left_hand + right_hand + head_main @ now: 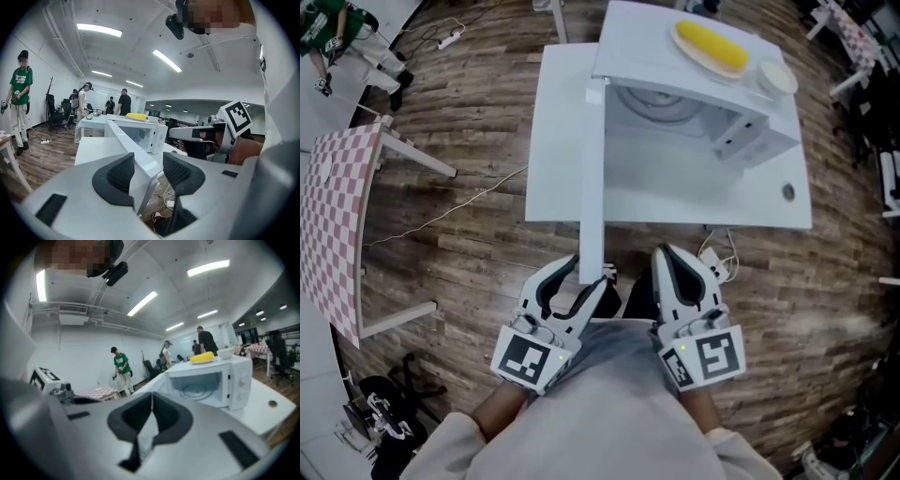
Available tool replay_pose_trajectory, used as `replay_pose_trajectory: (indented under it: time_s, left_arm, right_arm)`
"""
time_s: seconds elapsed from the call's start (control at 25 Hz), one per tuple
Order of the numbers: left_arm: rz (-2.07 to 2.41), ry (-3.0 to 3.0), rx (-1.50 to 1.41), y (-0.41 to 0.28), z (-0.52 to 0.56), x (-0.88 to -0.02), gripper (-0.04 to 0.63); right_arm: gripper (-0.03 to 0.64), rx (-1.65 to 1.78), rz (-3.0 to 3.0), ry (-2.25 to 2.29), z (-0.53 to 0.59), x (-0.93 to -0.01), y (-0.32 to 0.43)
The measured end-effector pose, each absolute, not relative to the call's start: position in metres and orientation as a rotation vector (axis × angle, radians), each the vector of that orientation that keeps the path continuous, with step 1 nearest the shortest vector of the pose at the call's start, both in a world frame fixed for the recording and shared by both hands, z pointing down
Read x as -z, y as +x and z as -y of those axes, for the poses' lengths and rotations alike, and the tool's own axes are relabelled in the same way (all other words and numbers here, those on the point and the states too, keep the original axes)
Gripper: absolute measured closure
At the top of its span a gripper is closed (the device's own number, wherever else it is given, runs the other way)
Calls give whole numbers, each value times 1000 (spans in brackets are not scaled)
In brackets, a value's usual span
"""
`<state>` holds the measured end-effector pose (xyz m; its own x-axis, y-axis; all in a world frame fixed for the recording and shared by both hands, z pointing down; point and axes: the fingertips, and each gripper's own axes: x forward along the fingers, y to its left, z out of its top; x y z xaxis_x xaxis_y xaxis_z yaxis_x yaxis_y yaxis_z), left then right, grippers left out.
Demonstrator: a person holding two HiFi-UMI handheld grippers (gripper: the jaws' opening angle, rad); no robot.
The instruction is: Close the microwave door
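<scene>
- Looking like an open-plan office or lab hall, not a home.
- Showing long strip lights (99,30) on a high white ceiling.
- Holding several people (20,93) standing about among office chairs (280,357).
- Spreading white tables (558,141), a checkered table (333,206) and loose cables (441,214) over wood-plank flooring (478,122).

The open microwave door (592,178) juts between the left gripper's (586,270) spread jaws, blocking sideways travel; ahead of the right gripper (668,253), bare table (675,199) lies free.
</scene>
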<state>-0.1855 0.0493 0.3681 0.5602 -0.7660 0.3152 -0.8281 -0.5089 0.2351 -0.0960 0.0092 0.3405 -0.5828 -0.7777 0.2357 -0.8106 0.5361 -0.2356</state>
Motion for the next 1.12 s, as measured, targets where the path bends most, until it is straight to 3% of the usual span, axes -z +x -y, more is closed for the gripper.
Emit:
replay_pose_trajectory:
  time_s: [1.12]
  left_arm:
    - [1067,2545,-261,-109,-33,-366,410]
  right_arm:
    - [594,-544,2594,1539,4,-343,-38]
